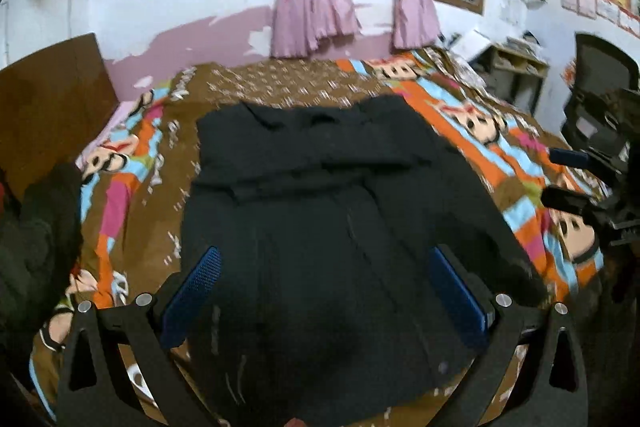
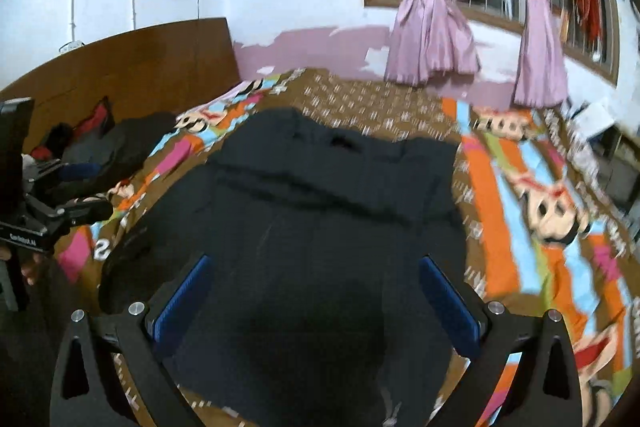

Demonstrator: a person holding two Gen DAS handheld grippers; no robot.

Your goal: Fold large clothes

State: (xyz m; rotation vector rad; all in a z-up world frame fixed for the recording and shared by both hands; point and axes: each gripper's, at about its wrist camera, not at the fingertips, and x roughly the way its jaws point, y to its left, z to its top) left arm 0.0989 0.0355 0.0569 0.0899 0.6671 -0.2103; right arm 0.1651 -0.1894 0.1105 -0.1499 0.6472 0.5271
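Observation:
A large black garment [image 1: 320,211] lies spread on the bed with its sleeves folded across its upper part; it also shows in the right wrist view [image 2: 320,219]. My left gripper [image 1: 324,259] hovers above the garment's near end, open and empty, blue pads wide apart. My right gripper [image 2: 316,267] is also open and empty above the garment's near end. The right gripper shows in the left wrist view [image 1: 568,179] at the right edge. The left gripper shows in the right wrist view [image 2: 84,191] at the left edge.
The bed has a colourful cartoon-print cover [image 1: 500,131] and a wooden headboard [image 2: 120,67] at the left. A pile of dark clothes [image 2: 120,143] lies by the headboard. Pink curtains [image 1: 316,7] hang at the far wall. A black chair [image 1: 600,95] and a shelf [image 1: 516,75] stand to the right.

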